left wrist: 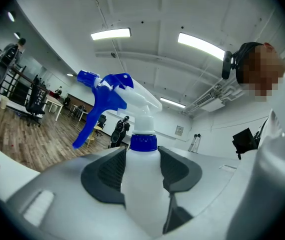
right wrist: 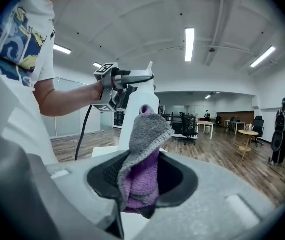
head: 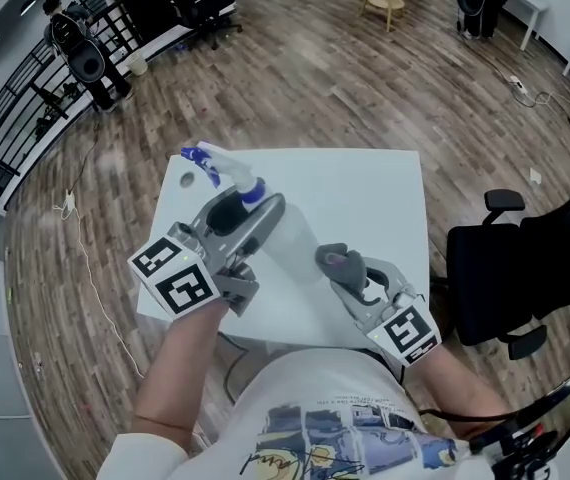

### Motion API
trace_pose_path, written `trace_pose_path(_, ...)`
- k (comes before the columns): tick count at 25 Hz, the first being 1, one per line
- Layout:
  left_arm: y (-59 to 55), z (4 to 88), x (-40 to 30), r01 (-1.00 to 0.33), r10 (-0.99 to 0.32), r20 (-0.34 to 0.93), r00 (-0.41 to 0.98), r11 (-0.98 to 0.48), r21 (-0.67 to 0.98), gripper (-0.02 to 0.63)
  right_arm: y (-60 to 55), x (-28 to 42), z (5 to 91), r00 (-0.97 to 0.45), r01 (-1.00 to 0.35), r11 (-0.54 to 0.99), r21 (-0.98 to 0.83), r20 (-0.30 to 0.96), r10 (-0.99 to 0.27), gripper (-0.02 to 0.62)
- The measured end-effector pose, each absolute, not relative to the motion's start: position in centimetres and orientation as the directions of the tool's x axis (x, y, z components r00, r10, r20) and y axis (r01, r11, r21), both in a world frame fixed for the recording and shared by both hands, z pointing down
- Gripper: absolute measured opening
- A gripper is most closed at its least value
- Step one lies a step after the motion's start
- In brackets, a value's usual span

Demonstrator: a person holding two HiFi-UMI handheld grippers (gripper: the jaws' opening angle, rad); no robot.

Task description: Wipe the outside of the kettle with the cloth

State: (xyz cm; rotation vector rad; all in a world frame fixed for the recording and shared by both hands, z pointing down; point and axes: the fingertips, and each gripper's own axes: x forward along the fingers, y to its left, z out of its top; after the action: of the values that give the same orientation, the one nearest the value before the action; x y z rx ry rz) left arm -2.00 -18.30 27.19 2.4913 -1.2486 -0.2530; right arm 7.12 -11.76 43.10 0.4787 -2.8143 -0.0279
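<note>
The left hand reaches out over the white counter (head: pixel 370 193) with the left tongs (head: pixel 253 220) held about level. They are clenched on the neck of a spray bottle (left wrist: pixel 141 134), just under its blue collar. The right hand comes in from the near right with the right tongs (right wrist: pixel 142 178) tipped slightly down and aimed at the bottle. They are clamped on the cloth (right wrist: pixel 143 149).

The left gripper view cuts off the bottle's lower body. In the head view that pale body is hard to tell from the counter. I cannot tell whether the cloth touches the bottle or sits just beside it.

The cloth is folded, grey outside and purple inside. It stands up out of the jaws above the counter's near right part.
</note>
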Motion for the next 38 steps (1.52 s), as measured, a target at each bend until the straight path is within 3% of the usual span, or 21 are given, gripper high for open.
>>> trace_pose_path(7,-18.3,26.7,-2.6,-0.763,-0.825,-0.027,0.564,-0.534,0.364,0.206,-11.5,7.9,43.7,-0.9,-0.307,0.948,0.088,0.297,-0.319,0.129)
trace_pose_path(15,-17.9,28.1,-1.5,-0.768,-0.823,-0.019,0.567,-0.537,0.348,0.204,-10.4,5.0,34.4,-0.95,-0.265,0.945,0.193,0.118,-0.291,0.13)
trace_pose_path(18,-17.3,28.5,-1.3,-0.765,-0.823,-0.025,0.568,-0.539,0.352,0.204,-10.2,3.9,34.2,-0.948,-0.276,0.939,0.207,0.105,-0.302,0.13)
trace_pose_path(38,-16.2,26.0,-11.2,-0.754,-0.834,-0.116,0.539,-0.539,0.377,0.204,-7.8,-0.9,44.9,-0.854,-0.337,0.931,0.14,0.371,-0.365,0.13)
